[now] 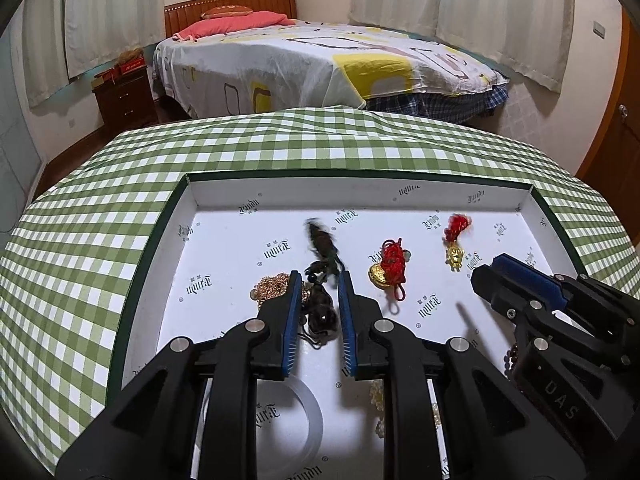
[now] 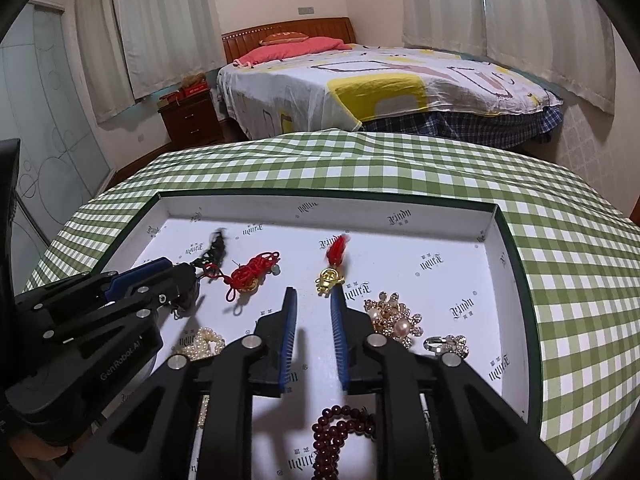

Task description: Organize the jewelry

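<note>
Jewelry lies loose in a shallow white-lined tray (image 1: 192, 208): dark corded pendant (image 1: 322, 312) between the nearly closed left gripper (image 1: 320, 280) fingers, contact unclear; gold figurine charm (image 2: 329, 279) just ahead of the empty, slightly parted right gripper (image 2: 313, 294). Light, limp, tangle-prone; grasp solid bodies, not cords.

A green-and-white checked cloth (image 1: 280, 140) is covering the table. Beyond it, a bed (image 1: 320, 60) is standing with a patterned white-and-yellow sheet and a pink pillow (image 1: 236, 22) lying against the wooden headboard (image 1: 228, 4). A dark nightstand (image 1: 124, 96) is sitting beside it. Pale curtains (image 1: 500, 4) are hanging along the walls.
</note>
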Motion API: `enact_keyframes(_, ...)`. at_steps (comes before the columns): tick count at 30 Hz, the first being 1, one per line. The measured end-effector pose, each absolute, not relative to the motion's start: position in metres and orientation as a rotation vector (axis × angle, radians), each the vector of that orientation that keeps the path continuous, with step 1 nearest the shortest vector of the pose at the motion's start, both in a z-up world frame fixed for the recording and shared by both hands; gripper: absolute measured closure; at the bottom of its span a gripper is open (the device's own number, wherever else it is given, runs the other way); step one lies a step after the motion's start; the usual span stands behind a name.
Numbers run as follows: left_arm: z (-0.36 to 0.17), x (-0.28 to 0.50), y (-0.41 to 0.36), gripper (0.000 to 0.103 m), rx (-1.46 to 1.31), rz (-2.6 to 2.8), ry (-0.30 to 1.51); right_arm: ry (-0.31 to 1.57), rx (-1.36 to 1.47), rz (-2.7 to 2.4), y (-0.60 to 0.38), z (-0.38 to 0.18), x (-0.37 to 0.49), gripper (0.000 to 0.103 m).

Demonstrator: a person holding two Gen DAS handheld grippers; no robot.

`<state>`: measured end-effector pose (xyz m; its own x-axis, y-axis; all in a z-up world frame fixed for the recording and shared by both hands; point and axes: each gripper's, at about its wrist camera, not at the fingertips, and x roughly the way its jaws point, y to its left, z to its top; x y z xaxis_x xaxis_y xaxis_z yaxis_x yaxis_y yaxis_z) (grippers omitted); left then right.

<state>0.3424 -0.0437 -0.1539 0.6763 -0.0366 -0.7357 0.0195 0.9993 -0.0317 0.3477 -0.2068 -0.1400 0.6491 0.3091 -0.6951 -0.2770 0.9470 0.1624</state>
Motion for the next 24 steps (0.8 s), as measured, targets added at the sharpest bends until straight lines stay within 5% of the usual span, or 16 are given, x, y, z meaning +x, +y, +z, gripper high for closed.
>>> enact_keyframes(2, -0.153, 0.341, -0.042, 0.083, -0.023, -0.031, 0.829, 0.798, 0.043, 0.334, -0.207, -0.140, 0.348, 0.079)
enact_keyframes(5, -0.152, 0.339, -0.041, 0.064, -0.025, -0.024, 0.823, 0.793, 0.039, 0.331, -0.207, -0.139, 0.346, 0.071)
enact_keyframes(8, -0.150, 0.336, -0.041, 0.062, -0.025, -0.023, 0.817, 0.785, 0.041, 0.326, -0.208, -0.137, 0.344, 0.064)
enact_keyframes(17, -0.140, 0.322, -0.034, 0.026, -0.016, 0.004, 0.779, 0.733, 0.033, 0.295, -0.218, -0.124, 0.331, 0.034)
enact_keyframes(24, -0.130, 0.302, -0.028, 0.013, -0.018, 0.032, 0.757, 0.717, 0.037, 0.258, -0.233, -0.117, 0.316, 0.025)
